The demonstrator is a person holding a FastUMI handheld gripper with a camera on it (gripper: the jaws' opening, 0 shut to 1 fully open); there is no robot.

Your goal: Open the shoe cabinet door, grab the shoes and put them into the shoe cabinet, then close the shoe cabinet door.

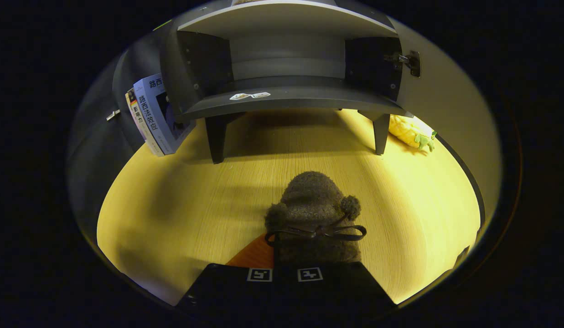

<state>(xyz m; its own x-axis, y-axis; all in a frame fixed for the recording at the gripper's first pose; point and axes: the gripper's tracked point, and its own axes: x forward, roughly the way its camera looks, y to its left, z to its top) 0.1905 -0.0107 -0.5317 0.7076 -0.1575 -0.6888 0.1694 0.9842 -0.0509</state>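
In the gripper view, the hand-held gripper [284, 274] sits low over a pale wood-grain counter [172, 205]. Its fingers are drawn close together, side by side, and the heel end of a fuzzy brown shoe [313, 205] lies right at their tips; the contact itself is hidden under the gripper body, so whether both fingers press on the shoe cannot be told. The shoe runs straight ahead from the fingers, toe pointing toward the cabinet, with two small pompoms and a thin dark bow [319, 233] across its top. An orange patch [254, 256] shows just beside the shoe's heel, against the left finger.

Beyond the shoe, well apart from it, the shoe cabinet [286, 64] stands on short dark legs on the counter. Its door [439, 91] is swung open to the right, a hinge showing on its inner face, and the lower shelf is bare but for two small pale stickers. Books [156, 116] lean beside the cabinet's left side. A yellow plush toy [411, 132] lies by the right leg.
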